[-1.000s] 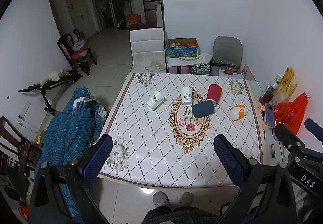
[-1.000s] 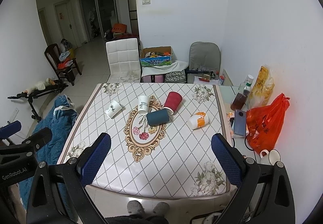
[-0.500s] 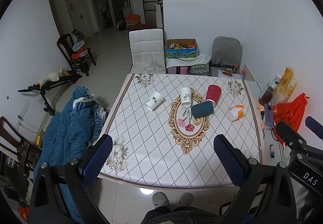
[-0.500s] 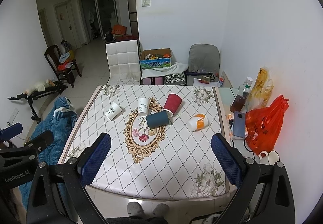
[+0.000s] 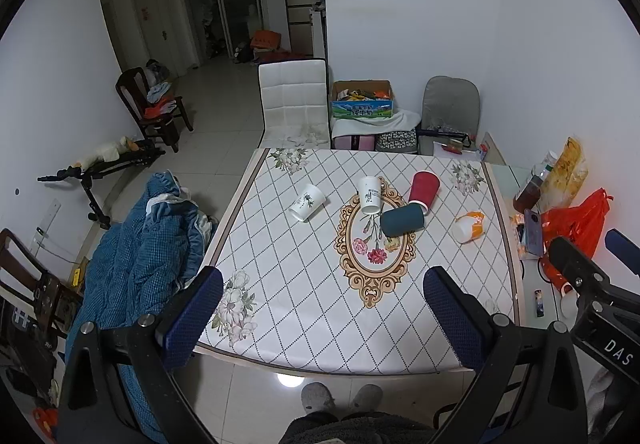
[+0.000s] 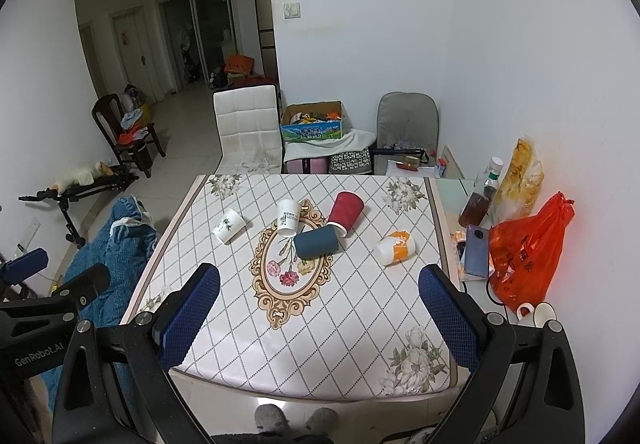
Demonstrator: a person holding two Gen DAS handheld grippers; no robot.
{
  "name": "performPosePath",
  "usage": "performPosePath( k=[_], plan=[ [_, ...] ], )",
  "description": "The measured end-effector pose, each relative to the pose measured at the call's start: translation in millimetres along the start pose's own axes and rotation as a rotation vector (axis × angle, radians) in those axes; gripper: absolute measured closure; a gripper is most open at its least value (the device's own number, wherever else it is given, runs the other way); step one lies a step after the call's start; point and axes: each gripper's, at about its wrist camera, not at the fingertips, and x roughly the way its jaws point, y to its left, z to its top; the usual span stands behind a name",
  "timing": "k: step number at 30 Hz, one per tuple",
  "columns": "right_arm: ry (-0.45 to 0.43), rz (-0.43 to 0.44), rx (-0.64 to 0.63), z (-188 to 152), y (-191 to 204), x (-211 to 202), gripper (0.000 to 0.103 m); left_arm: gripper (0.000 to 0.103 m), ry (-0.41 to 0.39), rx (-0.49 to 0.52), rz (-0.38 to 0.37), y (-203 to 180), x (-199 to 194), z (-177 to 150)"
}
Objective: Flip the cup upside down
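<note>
Both tools, left (image 5: pixel 320 320) and right (image 6: pixel 320 316), gape wide, holding nothing.

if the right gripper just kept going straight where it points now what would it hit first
Most likely the tablecloth on the table near the oval floral medallion, just short of the dark teal cup lying on its side. The right gripper is open and empty. Depth is hard to judge in this fisheye view.
</note>
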Motion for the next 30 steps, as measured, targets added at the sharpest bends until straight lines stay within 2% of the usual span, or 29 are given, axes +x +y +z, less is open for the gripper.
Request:
performPosePath(
  k=[7,11,20,30],
  plan=[
    [0.001,-0.003,-0.001,-1.2,0.4,0.5,0.002,0.000,0.006,-0.004,0.001,-2.5,1.3,4.0],
    [0.027,-0.009,0.006,-6.1,-6.2,13.7,0.002,0.000,0.017,-0.010,0.003,-9.7,11.4,7.3],
    [0.132,-0.004,0.019,-18.7,-37.7,74.5,0.002,0.000,0.067,-0.018,0.061,-35.2,57.2,-1.5],
    [0.278,0.019,0.050,-38.9,-58.7,159.6,0.002,0.000,0.168,0.018,0.090,-51.4,125.7,-6.5]
  ],
)
